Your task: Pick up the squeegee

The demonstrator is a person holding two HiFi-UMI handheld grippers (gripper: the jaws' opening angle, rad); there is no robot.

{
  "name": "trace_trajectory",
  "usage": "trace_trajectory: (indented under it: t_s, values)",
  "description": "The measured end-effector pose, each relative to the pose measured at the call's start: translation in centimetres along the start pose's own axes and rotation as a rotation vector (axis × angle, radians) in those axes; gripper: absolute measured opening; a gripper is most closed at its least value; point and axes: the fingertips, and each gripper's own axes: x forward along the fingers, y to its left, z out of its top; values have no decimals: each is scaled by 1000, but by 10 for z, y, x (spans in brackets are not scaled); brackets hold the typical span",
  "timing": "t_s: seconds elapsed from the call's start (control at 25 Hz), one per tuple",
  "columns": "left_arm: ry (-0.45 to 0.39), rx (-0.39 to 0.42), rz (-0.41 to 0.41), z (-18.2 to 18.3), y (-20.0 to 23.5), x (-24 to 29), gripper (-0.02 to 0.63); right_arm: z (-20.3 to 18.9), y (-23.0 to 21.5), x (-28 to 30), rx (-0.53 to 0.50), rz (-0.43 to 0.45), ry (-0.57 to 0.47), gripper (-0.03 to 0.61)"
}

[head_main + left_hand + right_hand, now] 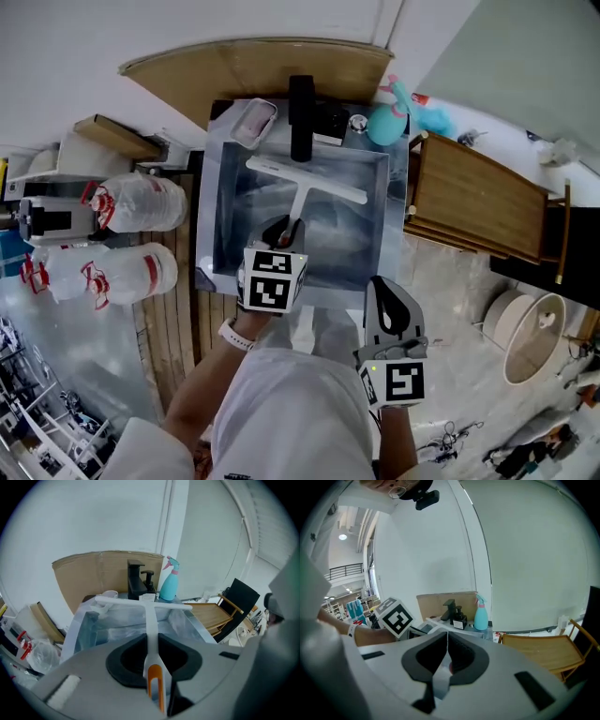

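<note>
While left gripper (285, 231) clamps squeegee (306, 184), faucet (301, 114), spray bottle (385, 122) behind sink (212, 220).

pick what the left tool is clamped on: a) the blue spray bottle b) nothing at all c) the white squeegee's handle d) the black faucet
c: in the left gripper view the left tool has its jaws closed on the handle of the white squeegee, whose blade points out over the sink.
</note>
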Motion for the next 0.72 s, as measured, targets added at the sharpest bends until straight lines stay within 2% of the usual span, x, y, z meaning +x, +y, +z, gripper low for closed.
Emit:
trace_trajectory:
  t_s: [0.28, 0.72]
  values:
    - [-106, 59, -8, 17, -3, -80, 69, 25, 13, -13, -62, 5, -44, 6]
    - [-355, 1, 19, 48, 9, -181, 69, 61, 41, -29, -98, 4, -112, 6]
